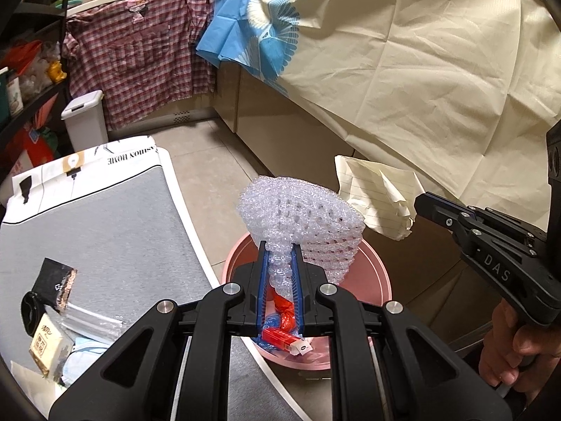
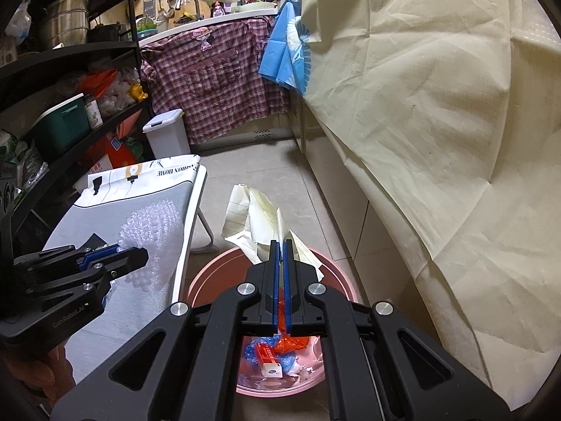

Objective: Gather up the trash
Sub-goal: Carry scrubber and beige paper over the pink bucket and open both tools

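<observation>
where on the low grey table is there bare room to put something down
The middle of the low grey table is bare, between the printed white cloth and the near-corner litter. That corner is crowded: black packet, tissue pack, clear wrapper.

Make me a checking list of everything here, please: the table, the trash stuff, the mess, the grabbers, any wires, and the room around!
Surface: low grey-topped table beside the pink bin, on a tiled floor.
Job's things: bubble wrap and crumpled lined paper, both held over the bin; red and blue wrappers and a small red box already inside.
Clutter: black packet, tissue pack and clear plastic on the table.
Grippers: left gripper shut on the bubble wrap; right gripper shut on the paper.
Cables: nothing seen.
Surroundings: cream sheet, blue cloth, checked shirt, white lidded bin, shelves.
</observation>
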The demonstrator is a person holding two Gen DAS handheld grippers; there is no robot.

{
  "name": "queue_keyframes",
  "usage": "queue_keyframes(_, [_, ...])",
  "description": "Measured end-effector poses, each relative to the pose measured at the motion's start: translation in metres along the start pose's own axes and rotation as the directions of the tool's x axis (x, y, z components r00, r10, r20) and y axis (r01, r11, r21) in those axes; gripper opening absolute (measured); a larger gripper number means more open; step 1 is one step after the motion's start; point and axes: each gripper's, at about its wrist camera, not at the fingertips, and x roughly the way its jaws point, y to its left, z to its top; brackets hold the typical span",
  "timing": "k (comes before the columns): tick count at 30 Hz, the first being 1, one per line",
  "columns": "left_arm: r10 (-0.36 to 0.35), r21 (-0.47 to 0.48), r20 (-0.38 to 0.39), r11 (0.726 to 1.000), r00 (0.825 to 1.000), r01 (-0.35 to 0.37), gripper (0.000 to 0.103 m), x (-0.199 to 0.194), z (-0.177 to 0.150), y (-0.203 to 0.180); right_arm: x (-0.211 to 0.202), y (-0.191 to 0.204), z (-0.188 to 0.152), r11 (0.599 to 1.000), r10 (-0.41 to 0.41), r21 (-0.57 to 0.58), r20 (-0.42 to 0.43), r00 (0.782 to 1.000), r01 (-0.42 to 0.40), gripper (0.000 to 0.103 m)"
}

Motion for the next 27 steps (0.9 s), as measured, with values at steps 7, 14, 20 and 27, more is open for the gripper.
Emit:
queue_keyframes(7, [0.003, 0.006, -0.028, 1.0, 1.0, -0.003, 0.012, 0.015, -0.001, -0.006, 0.007, -0.004, 0.0, 1.0, -0.006, 0.003, -0.021, 1.0, 0.006, 0.002])
queue_keyframes(14, [-0.013, 0.008, -0.059, 1.0, 0.998, 0.014, 0.034, 0.026, -0.001, -0.01, 0.019, -0.009, -0.002, 0.999, -0.023, 0.028, -0.074, 0.997, 0.025, 0.032])
queue_keyframes(20, [-0.017, 0.002, -0.057, 1.0, 0.998, 0.018, 0.037, 0.024, -0.001, -0.007, 0.016, -0.012, -0.002, 0.998, -0.03, 0.05, -0.06, 0.998, 0.033, 0.048])
queue_keyframes(27, [-0.021, 0.007, -0.029, 1.0, 0.999, 0.021, 0.037, 0.012, 0.0, -0.005, 0.011, -0.005, -0.002, 0.999, -0.033, 0.022, -0.027, 0.999, 0.033, 0.048])
